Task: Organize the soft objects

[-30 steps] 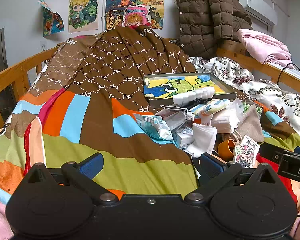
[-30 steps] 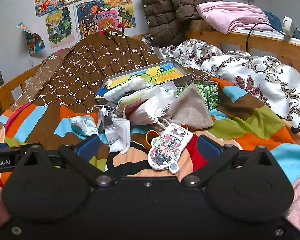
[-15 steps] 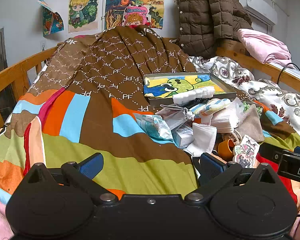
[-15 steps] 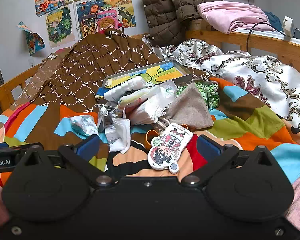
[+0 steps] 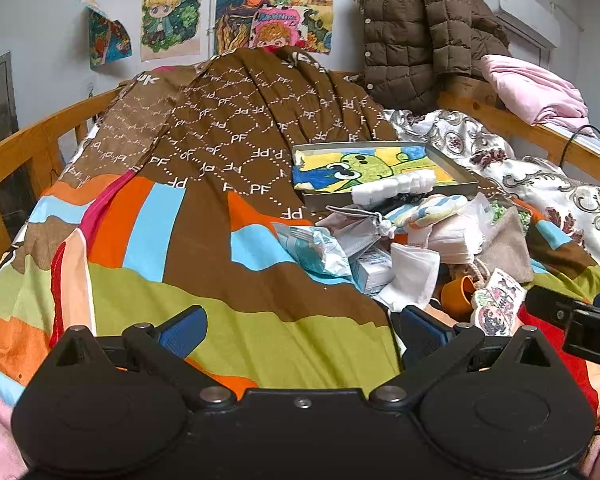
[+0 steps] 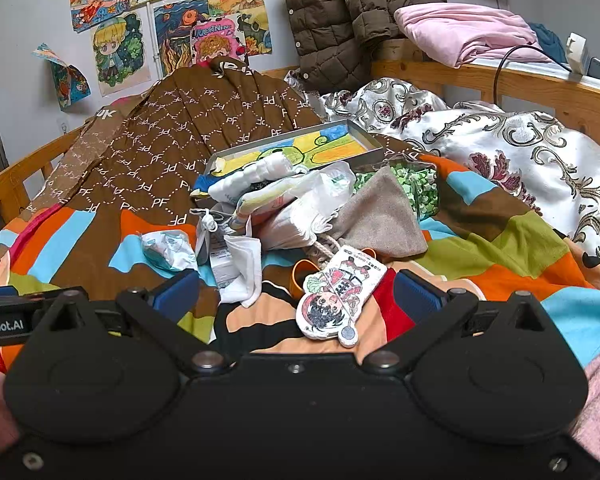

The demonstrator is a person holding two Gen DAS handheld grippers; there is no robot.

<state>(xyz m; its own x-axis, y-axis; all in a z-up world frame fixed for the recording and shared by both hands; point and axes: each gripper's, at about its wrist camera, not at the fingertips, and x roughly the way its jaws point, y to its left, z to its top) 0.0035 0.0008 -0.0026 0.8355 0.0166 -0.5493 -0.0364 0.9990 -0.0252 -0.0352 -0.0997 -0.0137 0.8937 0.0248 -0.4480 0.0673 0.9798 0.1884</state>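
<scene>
A heap of soft things lies on the striped bedspread [image 5: 148,288]: a white face mask [image 5: 414,276] [image 6: 242,268], a crumpled teal-and-white packet [image 5: 312,246] [image 6: 168,248], a stack of white masks in plastic [image 6: 300,220], a grey-brown cloth pouch [image 6: 380,216] [image 5: 504,244], a cartoon-printed charm [image 6: 336,298] [image 5: 496,304], and a roll of white pads [image 5: 396,186]. Behind them sits a metal tray [image 5: 448,164] [image 6: 364,136] lined with a drawing. My left gripper [image 5: 300,328] is open over bare bedspread, left of the heap. My right gripper [image 6: 296,292] is open, the charm lying between its fingers.
Wooden bed rails [image 5: 24,148] [image 6: 500,80] run along both sides. A brown quilt [image 5: 240,120] is humped at the back, with a patterned silver duvet [image 6: 500,148] on the right. A padded brown jacket [image 5: 424,32] and pink bedding [image 6: 460,28] hang on the far rail.
</scene>
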